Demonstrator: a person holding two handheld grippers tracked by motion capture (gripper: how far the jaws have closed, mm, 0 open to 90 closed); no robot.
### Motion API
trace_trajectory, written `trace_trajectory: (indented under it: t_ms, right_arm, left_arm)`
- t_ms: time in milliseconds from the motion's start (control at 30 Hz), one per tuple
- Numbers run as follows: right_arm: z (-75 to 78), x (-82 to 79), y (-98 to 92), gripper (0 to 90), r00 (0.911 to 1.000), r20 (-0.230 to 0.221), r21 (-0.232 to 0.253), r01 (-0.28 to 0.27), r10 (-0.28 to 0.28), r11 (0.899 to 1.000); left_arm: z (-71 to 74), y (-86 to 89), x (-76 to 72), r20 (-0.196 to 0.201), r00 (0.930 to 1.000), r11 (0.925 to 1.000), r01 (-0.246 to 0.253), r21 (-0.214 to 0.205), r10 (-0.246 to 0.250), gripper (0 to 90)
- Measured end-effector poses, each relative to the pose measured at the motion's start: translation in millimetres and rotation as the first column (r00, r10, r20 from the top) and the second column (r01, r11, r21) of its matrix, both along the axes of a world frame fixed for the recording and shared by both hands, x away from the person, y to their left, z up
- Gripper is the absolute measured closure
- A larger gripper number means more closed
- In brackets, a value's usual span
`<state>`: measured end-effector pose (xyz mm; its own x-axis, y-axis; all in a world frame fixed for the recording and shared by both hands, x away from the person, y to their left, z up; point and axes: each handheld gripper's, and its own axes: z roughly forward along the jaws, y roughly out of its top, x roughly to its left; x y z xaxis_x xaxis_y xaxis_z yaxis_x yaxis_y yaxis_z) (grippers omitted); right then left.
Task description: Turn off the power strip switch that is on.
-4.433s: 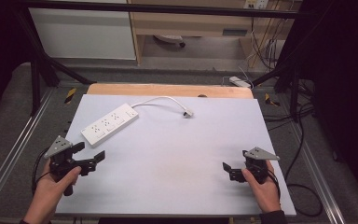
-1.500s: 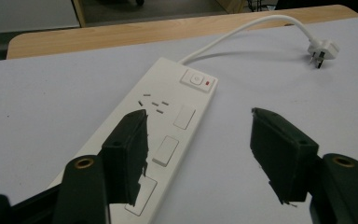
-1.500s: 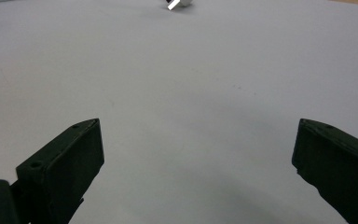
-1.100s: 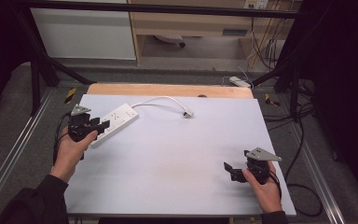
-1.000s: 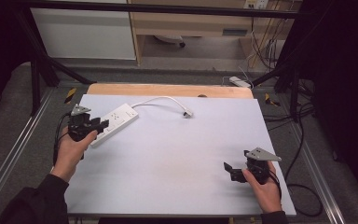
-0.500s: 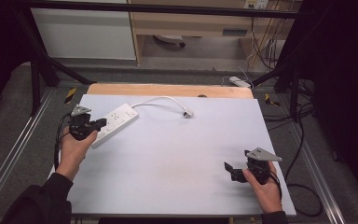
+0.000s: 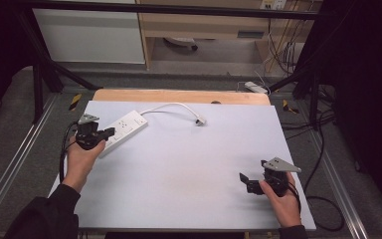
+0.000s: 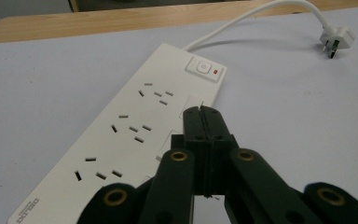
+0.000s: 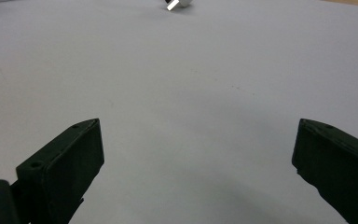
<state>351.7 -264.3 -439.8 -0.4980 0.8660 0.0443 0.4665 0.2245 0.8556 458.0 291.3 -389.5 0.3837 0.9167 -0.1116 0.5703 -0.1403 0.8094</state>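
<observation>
High view: white power strip point(image 7: 123, 131) lies at the far-left of the pale grey table point(image 7: 189, 164), set diagonally, its white cable point(image 7: 171, 106) looping right to the plug point(image 7: 199, 121), which rests on the table apart from the strip. Left gripper point(image 7: 99, 137) sits at the near end of the strip, over its right edge, held by the left hand point(image 7: 82, 159). Right gripper point(image 7: 244, 181) rests low at the near-right of the table, well apart from strip and plug, in the right hand point(image 7: 281, 196); its jaws stand apart.

Left gripper view: jaws pressed together, pad against pad, nothing between them; they have just been closing. The joined tips hang over the strip's right side, near the socket row closest to the switch point(image 8: 206, 70). Whether the tips touch the casing I cannot tell. A red indicator sits beside the switch button. The plug point(image 8: 336, 38) lies at top right.

Right gripper view: jaws spread wide, bare table between them. A bit of the plug point(image 9: 177, 3) lies at the top edge.
</observation>
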Motion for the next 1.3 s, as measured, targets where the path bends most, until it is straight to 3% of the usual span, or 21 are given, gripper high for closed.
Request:
trace_trajectory:
  t_ms: [667,1300]
  right_arm:
    - [-0.9,0.8,1.3,2.6,1.0000,-0.005,-0.004,-0.006,0.006,1.000]
    - [-0.5,0.5,0.3,2.6,1.0000,-0.002,0.000,-0.004,0.004,1.000]
  left_arm:
    - [-8.0,0.2,1.8,-0.025,0.9996,0.9998,0.009,0.016,-0.009,90.0]
    - [-24.7,1.2,14.5,-0.063,0.9980,0.9994,-0.001,0.035,0.003,90.0]
